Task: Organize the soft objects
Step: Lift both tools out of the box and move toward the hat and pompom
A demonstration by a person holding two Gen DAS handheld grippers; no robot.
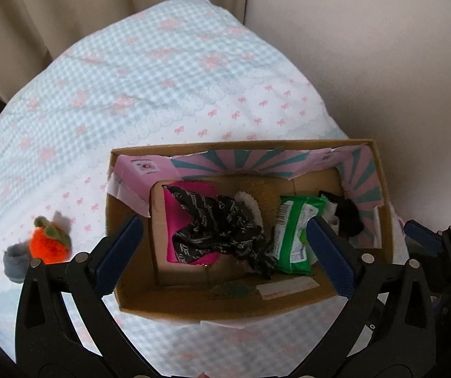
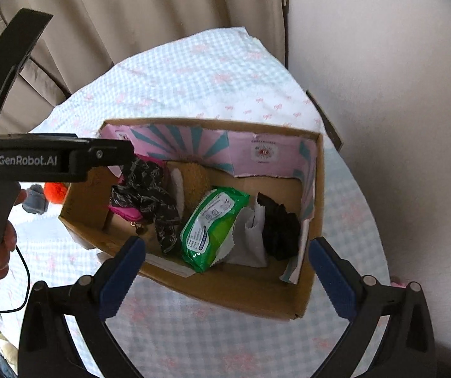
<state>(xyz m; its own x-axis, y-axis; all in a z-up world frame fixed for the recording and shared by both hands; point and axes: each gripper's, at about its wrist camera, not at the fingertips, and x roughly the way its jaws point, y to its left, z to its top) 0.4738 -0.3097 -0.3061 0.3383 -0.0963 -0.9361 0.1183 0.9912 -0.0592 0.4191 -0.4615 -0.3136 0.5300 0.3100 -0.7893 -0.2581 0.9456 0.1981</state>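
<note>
A: Where's the soft stuff?
B: Mostly in the cardboard box (image 1: 225, 307), mid-frame on the bed (image 1: 162, 78): black patterned cloth (image 1: 219, 226) over a pink pouch (image 1: 178, 220), green wipes pack (image 1: 294, 230) to its right, black fabric (image 2: 280, 230) at the right end.
A: Anything outside?
B: Orange plush (image 1: 49, 244) w/ a grey bit, lower left of the left view (on the bedsheet, apart from the box).
A: Tools?
B: Left tool (image 1: 225, 245) spread wide above the box, nothing held. Right tool (image 2: 225, 271) wide apart too, empty.
</note>
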